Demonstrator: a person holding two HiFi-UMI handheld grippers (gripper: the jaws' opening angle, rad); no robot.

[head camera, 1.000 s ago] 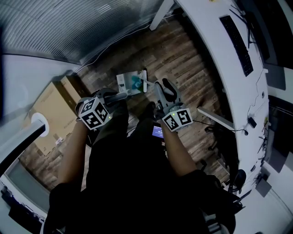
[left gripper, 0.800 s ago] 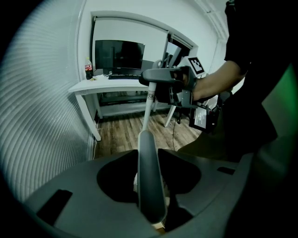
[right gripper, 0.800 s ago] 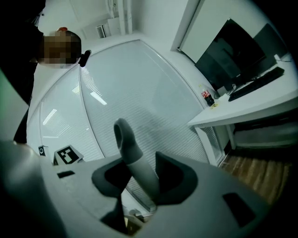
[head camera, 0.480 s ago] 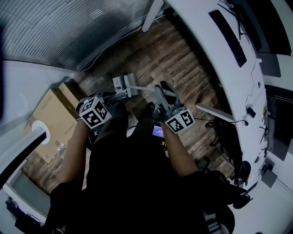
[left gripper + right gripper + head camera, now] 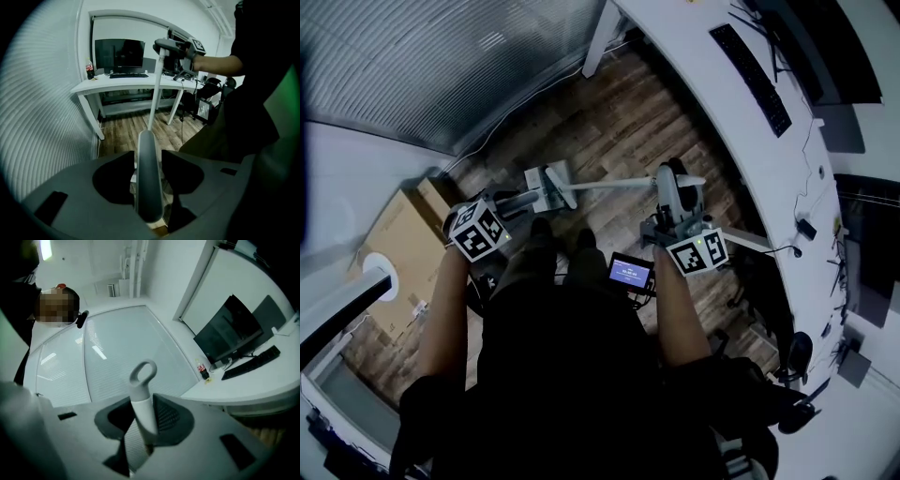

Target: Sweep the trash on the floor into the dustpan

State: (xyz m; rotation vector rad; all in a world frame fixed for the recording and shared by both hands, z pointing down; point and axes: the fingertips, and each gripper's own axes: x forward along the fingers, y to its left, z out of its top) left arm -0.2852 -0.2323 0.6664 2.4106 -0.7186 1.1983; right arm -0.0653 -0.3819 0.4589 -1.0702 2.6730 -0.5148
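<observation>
**A:** Loosening, I think: the left gripper's (image 5: pixel 148 161) jaws are opening round the dustpan handle (image 5: pixel 149 192), pads only just touching it.

**B:** Then the dustpan (image 5: pixel 546 183), below those fingertips, could tip. The right gripper (image 5: pixel 143 404) clamps the broom handle (image 5: pixel 142 380); no trash shows.

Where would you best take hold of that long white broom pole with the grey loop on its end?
Near the top of the long white broom pole, just below its grey loop. Come in from the side, jaws across the shaft: it is slim and round, so they can likely close right around it. The right gripper is shut on it there, loop poking out beyond.
</observation>
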